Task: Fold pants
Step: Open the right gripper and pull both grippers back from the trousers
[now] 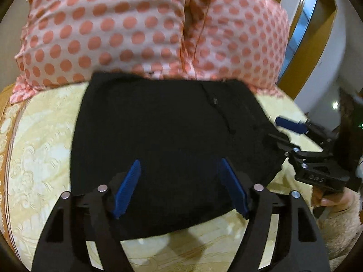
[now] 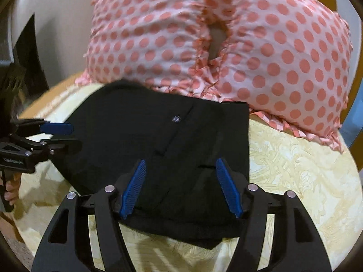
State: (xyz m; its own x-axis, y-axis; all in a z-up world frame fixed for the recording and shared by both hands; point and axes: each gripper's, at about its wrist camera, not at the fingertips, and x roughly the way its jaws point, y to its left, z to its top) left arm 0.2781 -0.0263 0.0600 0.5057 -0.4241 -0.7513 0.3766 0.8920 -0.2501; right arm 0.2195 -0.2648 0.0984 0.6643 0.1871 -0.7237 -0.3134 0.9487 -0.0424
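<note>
The black pants (image 1: 158,140) lie folded into a compact rectangle on the yellow patterned bedspread (image 1: 40,149), their far edge against a polka-dot pillow. My left gripper (image 1: 181,181) is open and empty, its blue pads hovering over the near part of the pants. My right gripper (image 2: 181,179) is open and empty too, above the near right part of the pants (image 2: 158,140). Each gripper shows in the other's view: the right one (image 1: 283,131) at the pants' right edge, the left one (image 2: 61,136) at their left edge, both with fingers apart.
A large pink pillow with orange dots (image 1: 136,27) fills the back, also in the right wrist view (image 2: 226,45). The bedspread (image 2: 295,170) surrounds the pants. A wooden frame and white wall (image 1: 317,45) stand at the right.
</note>
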